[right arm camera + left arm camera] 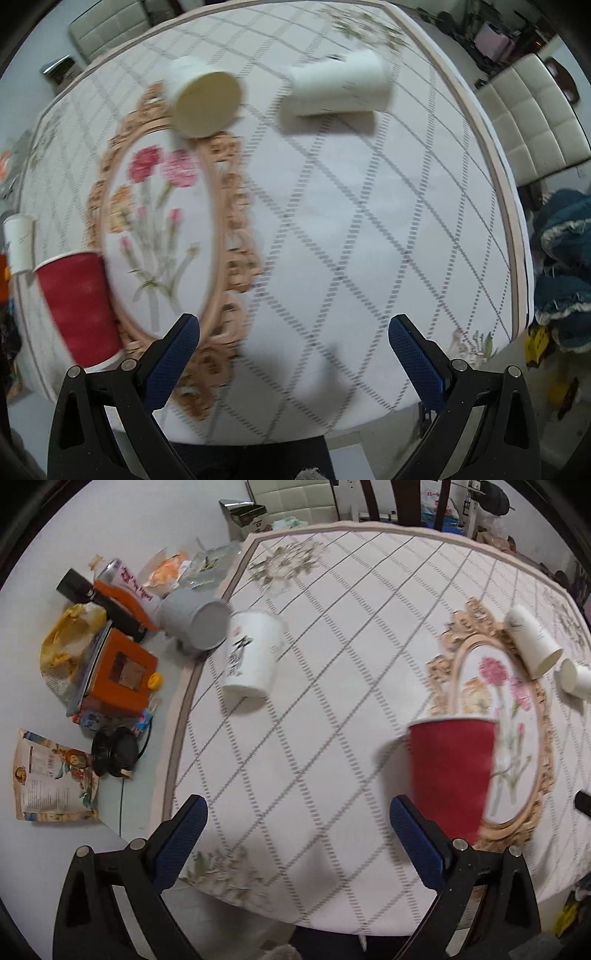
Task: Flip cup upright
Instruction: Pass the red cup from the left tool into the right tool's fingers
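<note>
A red cup point(448, 771) stands upright on the patterned tablecloth point(314, 701), just past my left gripper's right finger. It also shows at the lower left of the right wrist view point(79, 306). A white printed cup point(253, 653) stands near the table's left edge. Two white cups lie on their sides at the far right point(533, 642) point(574, 677). In the right wrist view they lie ahead, one with its mouth toward me point(205, 101), the other sideways point(338, 88). My left gripper point(297, 834) and right gripper point(293, 354) are both open and empty above the table's near edge.
A grey pot point(194, 618) lies on its side left of the tablecloth, among an orange box point(120, 672), snack bags, a black round object point(114, 751) and a booklet point(51, 779). White chairs point(532, 122) stand to the right. Blue fabric point(565, 280) lies beside the table.
</note>
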### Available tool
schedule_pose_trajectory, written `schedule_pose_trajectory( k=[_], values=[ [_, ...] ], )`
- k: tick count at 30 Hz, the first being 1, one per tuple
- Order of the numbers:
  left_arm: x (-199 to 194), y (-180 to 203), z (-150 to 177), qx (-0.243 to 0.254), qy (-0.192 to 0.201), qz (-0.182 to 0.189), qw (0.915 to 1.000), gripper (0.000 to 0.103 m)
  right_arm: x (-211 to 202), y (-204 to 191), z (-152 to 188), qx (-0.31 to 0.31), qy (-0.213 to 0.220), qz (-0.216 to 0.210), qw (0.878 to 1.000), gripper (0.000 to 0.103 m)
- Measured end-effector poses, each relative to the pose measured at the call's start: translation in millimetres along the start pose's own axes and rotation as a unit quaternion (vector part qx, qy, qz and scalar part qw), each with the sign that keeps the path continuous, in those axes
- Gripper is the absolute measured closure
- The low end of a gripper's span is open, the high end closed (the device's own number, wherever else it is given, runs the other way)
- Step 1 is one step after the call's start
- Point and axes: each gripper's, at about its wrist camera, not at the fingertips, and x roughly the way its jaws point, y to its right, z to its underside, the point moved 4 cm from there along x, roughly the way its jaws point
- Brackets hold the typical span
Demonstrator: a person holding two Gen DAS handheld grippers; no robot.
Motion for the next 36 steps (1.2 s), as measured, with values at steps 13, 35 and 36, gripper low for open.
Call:
schedule_pose_trajectory(
  k=[13, 35, 36],
  values=[
    [50.9, -42.1, 24.9, 0.002, -0.031, 0.007, 0.9995, 0.002, -19.4, -177.0, -1.7, -0.125, 0.013, -0.014, 0.992, 0.007],
    [62.4, -59.3, 32.1, -0.006, -0.042, 0.012, 0.999, 0.002, 17.4, -242.2, 6.8, -0.16, -0.079, -0.053, 0.982, 0.031],
    [62.5, -59.0, 32.3, -0.007, -0.044, 0.012, 0.999, 0.002, 18.6, -238.1, 3.6, -0.156, -0.076, -0.055, 0.983, 0.031]
  ],
)
